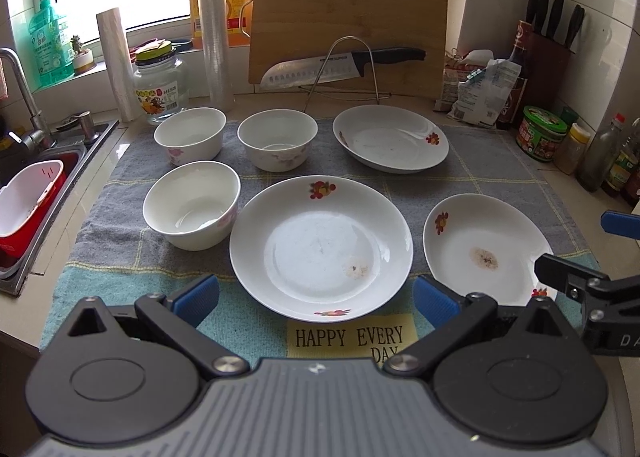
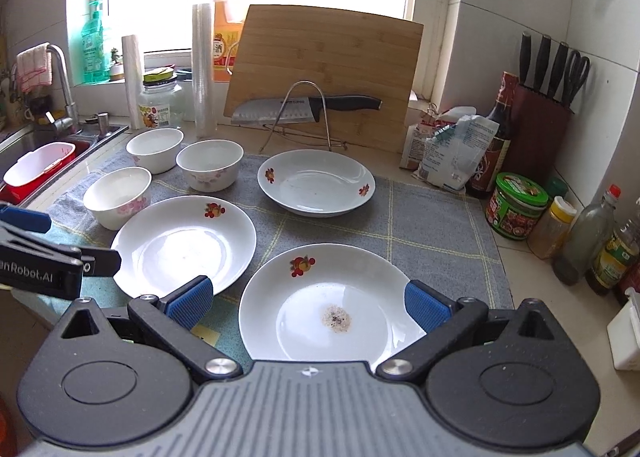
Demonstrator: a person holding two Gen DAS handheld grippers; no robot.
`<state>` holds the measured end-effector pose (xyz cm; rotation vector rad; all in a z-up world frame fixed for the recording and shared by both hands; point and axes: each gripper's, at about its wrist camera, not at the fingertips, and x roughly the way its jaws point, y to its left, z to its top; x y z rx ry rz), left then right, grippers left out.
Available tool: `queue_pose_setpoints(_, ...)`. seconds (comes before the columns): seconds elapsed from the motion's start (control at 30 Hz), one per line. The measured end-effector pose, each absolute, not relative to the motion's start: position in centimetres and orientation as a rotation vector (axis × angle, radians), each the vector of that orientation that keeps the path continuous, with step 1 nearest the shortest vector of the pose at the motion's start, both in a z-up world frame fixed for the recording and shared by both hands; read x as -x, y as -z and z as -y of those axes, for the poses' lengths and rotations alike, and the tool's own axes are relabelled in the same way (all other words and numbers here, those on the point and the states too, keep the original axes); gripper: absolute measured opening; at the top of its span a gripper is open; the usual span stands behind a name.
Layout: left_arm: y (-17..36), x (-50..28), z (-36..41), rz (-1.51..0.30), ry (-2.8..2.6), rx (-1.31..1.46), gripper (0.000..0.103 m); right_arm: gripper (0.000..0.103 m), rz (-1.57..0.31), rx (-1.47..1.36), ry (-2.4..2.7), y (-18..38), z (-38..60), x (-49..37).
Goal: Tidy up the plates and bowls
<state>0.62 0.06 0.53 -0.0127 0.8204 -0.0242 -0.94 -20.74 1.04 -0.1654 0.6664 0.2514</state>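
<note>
Both the left gripper (image 1: 316, 299) and right gripper (image 2: 308, 303) hovered agape, empty. Three plates (image 1: 320, 245) and three bowls (image 1: 192, 205) sat upright on the dish towel (image 1: 480, 173), mouths upward.

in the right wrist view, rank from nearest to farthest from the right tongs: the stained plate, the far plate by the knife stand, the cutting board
1. stained plate: directly between the open right tongs, nearest.
2. far plate: farther back on the grey towel, slightly left of centre.
3. cutting board: farthest, leaning upright below the window.
</note>
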Motion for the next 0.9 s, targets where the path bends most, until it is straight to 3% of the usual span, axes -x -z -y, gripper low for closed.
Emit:
queue_pose_setpoints(0.53, 0.6, -2.0, 0.4, -0.862, 0.011, 0.001, 0.102, 0.103, -0.855, 0.140, -0.273, 8.8, 25.0, 0.8)
queue_pose_setpoints(0.9, 0.7, -2.8, 1.9, -0.881, 0.022, -0.001, 0.102, 0.103, -0.850, 0.119, -0.320, 11.4, 26.1, -1.2)
